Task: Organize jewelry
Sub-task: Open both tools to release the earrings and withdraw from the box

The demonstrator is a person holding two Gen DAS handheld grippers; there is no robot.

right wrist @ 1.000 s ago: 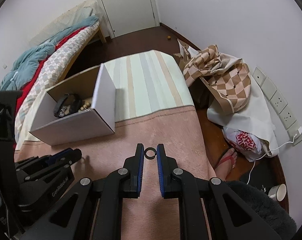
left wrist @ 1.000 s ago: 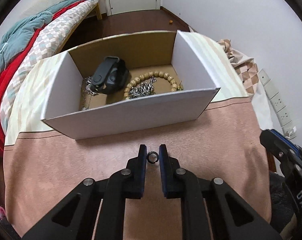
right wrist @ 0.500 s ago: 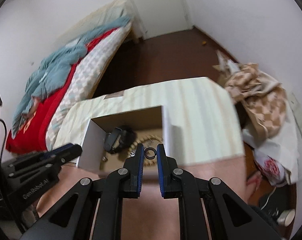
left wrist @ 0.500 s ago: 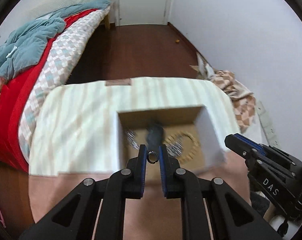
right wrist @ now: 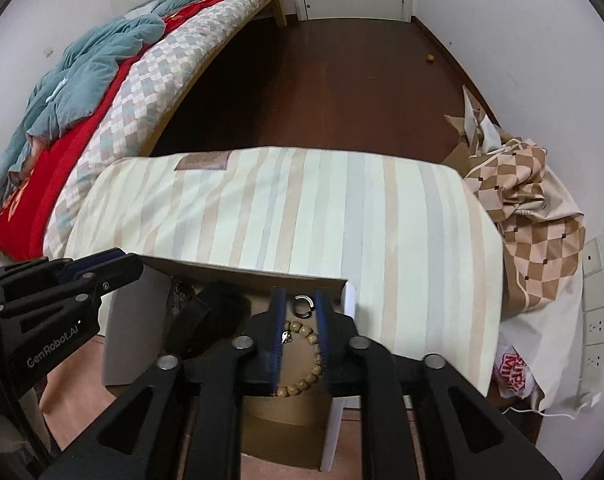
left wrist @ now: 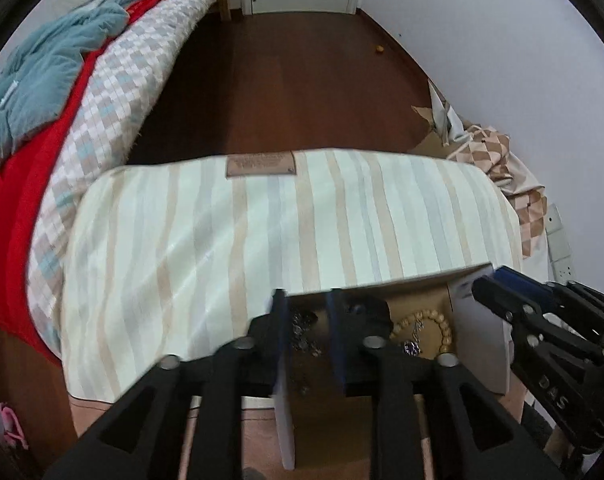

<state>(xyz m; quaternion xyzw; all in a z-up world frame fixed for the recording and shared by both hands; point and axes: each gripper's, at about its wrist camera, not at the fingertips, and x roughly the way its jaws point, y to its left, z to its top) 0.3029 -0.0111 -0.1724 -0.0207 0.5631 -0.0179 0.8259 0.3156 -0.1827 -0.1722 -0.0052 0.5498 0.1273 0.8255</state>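
Both grippers hang over the open white cardboard box (left wrist: 478,344) on the table. My left gripper (left wrist: 306,298) is open and empty above the box's left part, over a silver chain (left wrist: 304,330). My right gripper (right wrist: 297,300) is open; a small silver ring (right wrist: 303,305) lies loose between its fingertips over the box floor. A wooden bead bracelet (right wrist: 306,364) lies under the right gripper and also shows in the left wrist view (left wrist: 430,330). A black watch (right wrist: 205,320) lies in the box's left part.
The table has a striped cloth (right wrist: 302,208) at the far side and a pink one (right wrist: 73,388) near me. A bed (right wrist: 101,92) stands at the left. A checked bag (right wrist: 534,220) and wall sockets (right wrist: 594,300) are at the right.
Both grippers moved forward over the box and opened. The left gripper's ring is gone from its fingers; the right gripper's ring now lies loose between its open fingers.
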